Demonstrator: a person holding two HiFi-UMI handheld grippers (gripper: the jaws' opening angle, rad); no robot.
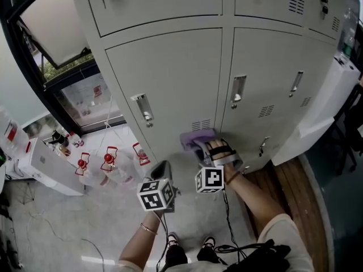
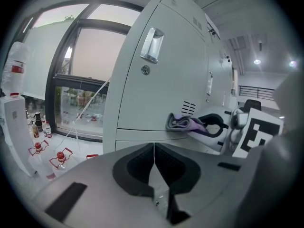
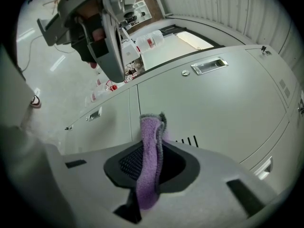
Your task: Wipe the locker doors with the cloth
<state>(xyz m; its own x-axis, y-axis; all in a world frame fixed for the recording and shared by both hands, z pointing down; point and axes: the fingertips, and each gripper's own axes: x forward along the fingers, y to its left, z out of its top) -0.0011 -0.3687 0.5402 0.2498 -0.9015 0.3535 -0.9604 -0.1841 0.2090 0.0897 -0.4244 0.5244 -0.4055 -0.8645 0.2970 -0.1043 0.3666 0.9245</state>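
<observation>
Two shut locker doors (image 1: 170, 78) fill the frame's centre. At lower centre the right gripper (image 1: 199, 150) is clamped on one purple cloth (image 1: 195, 136) by the left door's vents. The left gripper (image 1: 163, 171) has its jaws together, empty. Three red-capped bottles (image 1: 108, 162) stand lower left.

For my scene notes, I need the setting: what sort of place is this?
Probably a locker room or staff changing area. It has a bank of grey metal lockers, a large window beside them, and bottles standing on the floor.

Left gripper (image 2: 154, 148) closed, right gripper (image 3: 153, 148) on cloth (image 3: 148, 177)
</observation>
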